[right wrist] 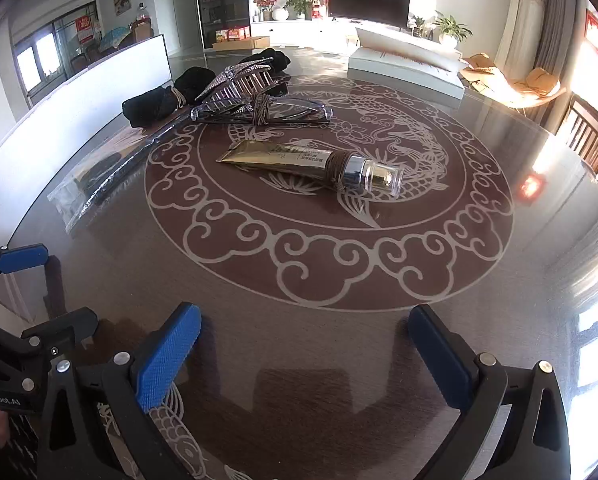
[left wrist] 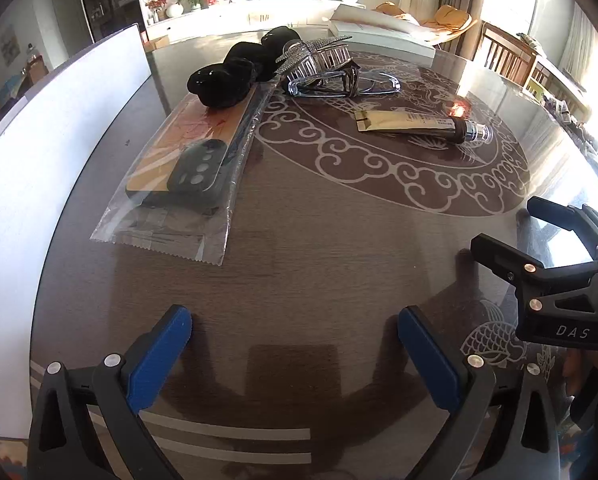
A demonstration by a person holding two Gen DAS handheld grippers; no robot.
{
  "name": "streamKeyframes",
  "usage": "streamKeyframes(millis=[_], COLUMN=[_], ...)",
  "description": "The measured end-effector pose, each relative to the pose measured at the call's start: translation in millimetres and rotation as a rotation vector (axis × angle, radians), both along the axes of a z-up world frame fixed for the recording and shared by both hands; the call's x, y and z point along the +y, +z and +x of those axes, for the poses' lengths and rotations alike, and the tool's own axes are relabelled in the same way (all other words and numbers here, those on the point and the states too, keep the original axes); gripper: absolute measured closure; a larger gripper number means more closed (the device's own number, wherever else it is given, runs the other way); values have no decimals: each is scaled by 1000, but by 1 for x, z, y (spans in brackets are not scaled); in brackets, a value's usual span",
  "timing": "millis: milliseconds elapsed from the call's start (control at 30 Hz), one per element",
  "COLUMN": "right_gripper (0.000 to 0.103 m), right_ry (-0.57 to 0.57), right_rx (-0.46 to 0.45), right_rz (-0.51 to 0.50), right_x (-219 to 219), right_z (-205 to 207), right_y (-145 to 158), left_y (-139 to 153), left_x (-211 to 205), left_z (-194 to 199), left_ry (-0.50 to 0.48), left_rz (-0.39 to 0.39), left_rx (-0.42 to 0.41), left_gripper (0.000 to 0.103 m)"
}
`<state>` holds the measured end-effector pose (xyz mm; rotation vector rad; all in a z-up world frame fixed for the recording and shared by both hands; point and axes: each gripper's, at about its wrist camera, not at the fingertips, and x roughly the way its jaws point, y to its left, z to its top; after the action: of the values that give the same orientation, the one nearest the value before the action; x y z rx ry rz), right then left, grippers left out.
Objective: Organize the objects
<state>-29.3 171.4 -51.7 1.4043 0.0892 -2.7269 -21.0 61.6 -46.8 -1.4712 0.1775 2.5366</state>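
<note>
A bagged phone case (left wrist: 187,168) lies on the round table's left side; it also shows in the right wrist view (right wrist: 99,176). Behind it lie a black fabric bundle (left wrist: 235,76) (right wrist: 159,98), a glittery hair claw (left wrist: 315,58) (right wrist: 239,78) and clear glasses (left wrist: 347,84) (right wrist: 267,112). A gold tube with a clear cap (left wrist: 419,123) (right wrist: 315,162) lies near the table's middle. My left gripper (left wrist: 295,344) is open and empty above the near table edge. My right gripper (right wrist: 305,344) is open and empty beside it, and also shows in the left wrist view (left wrist: 503,228).
A white board (left wrist: 59,120) stands along the table's left edge. A white box (right wrist: 407,68) sits at the table's far side. The dark glass table (left wrist: 339,260) has a pale cloud and fish pattern. Wooden chairs (left wrist: 507,56) stand at the right.
</note>
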Motion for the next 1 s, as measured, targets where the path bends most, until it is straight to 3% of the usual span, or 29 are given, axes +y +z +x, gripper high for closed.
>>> streamKeyframes(millis=[1000], right_gripper=[0], right_ry=[-2], right_rx=[-1], right_rz=[0], right_x=[0], right_z=[0], right_y=[0], left_y=[0], left_x=[4], left_z=[-4], left_ry=[-14], left_rz=[-17], left_rx=[-69], left_gripper=[0])
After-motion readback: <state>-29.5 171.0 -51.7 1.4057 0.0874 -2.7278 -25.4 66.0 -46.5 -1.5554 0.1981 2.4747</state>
